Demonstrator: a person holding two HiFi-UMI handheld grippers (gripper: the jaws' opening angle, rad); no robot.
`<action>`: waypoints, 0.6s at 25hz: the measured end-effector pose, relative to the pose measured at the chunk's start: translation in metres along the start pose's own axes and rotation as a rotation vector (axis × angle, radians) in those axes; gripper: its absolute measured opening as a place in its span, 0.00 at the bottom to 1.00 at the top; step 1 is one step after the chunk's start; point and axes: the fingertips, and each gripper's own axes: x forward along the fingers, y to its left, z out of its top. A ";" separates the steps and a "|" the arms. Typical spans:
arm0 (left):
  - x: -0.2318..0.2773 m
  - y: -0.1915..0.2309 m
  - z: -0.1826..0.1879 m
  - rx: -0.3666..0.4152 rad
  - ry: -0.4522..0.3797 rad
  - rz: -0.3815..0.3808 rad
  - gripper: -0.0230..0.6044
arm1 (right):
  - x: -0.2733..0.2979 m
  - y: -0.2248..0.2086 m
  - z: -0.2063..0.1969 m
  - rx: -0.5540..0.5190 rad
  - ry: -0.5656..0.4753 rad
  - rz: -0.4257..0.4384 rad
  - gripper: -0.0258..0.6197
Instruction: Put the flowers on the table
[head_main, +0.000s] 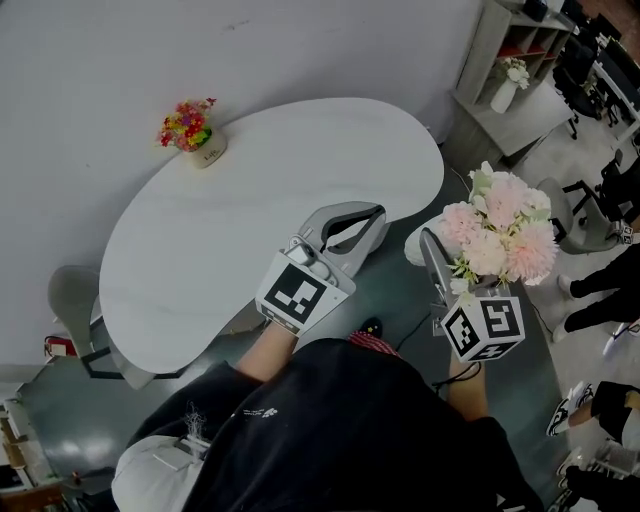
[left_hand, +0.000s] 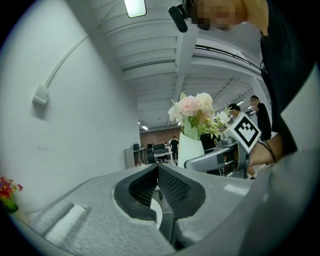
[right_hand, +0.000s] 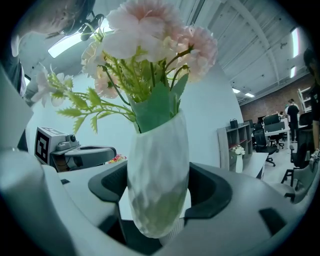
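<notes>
My right gripper (head_main: 458, 242) is shut on a white vase (right_hand: 157, 180) that holds pink flowers (head_main: 500, 228), and the vase stands upright between the jaws (right_hand: 160, 200). It hangs off the right end of the white kidney-shaped table (head_main: 200, 250), above the floor. My left gripper (head_main: 350, 222) is shut with nothing in it, over the table's near edge; its pads meet (left_hand: 156, 170). From the left gripper view the vase (left_hand: 192, 147) and its flowers (left_hand: 195, 107) show to the right, in the right gripper (left_hand: 220, 157).
A small pot of colourful flowers (head_main: 192, 130) stands at the table's far left by the wall. A grey chair (head_main: 75, 295) is at the table's left end. A shelf with another vase (head_main: 510, 85), office chairs (head_main: 585, 215) and standing people fill the right.
</notes>
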 end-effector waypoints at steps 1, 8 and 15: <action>-0.001 0.000 -0.002 0.003 0.000 0.007 0.04 | 0.001 0.000 -0.001 -0.001 -0.002 0.007 0.60; 0.011 0.004 -0.006 0.009 0.002 0.046 0.04 | 0.013 -0.009 -0.002 -0.008 -0.007 0.052 0.60; 0.027 0.004 -0.010 0.012 0.005 0.067 0.04 | 0.021 -0.025 -0.003 -0.009 -0.005 0.074 0.60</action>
